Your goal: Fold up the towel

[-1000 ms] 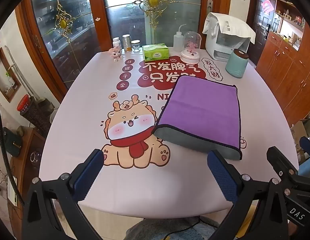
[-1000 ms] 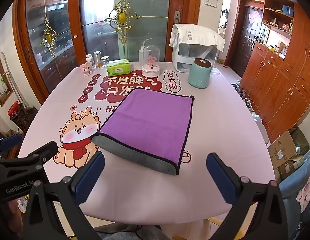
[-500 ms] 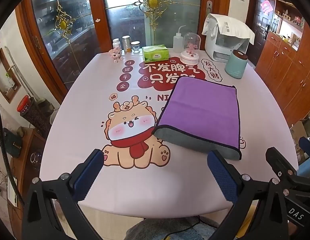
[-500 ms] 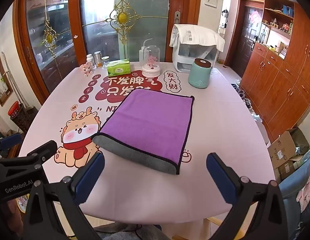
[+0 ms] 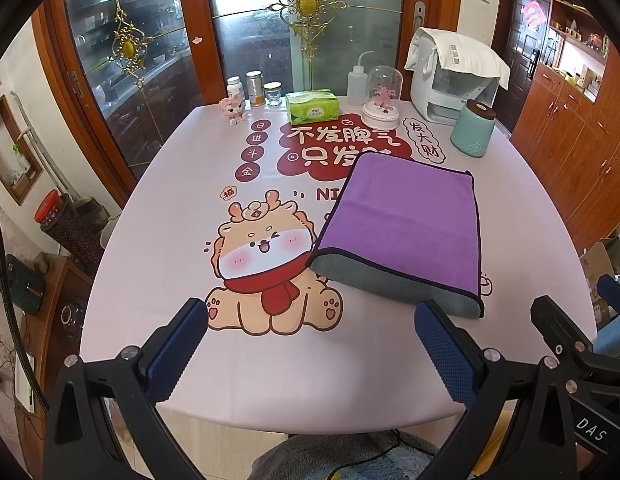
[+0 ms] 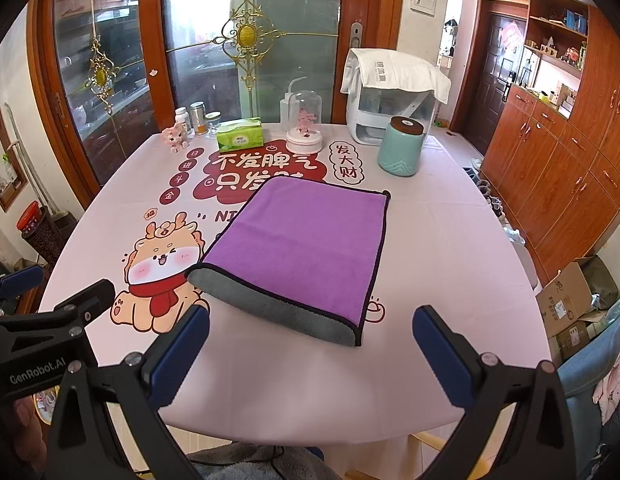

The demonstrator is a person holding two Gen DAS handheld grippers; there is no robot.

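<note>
A purple towel (image 5: pixel 406 220) with a grey underside and dark edging lies folded flat on the table, its grey fold facing me; it also shows in the right wrist view (image 6: pixel 306 248). My left gripper (image 5: pixel 310 344) is open and empty, held above the table's near edge, short of the towel's left front. My right gripper (image 6: pixel 310 352) is open and empty, just short of the towel's grey fold. Neither touches the towel.
The table (image 5: pixel 182 216) has a pink printed cloth. At its far side stand a green tissue box (image 5: pixel 312 106), small jars (image 5: pixel 254 88), a squeeze bottle (image 5: pixel 356 88), a glass dome (image 5: pixel 384 98), a teal canister (image 5: pixel 472 128) and a white appliance (image 5: pixel 450 80). Wooden cabinets (image 6: pixel 566 168) line the right.
</note>
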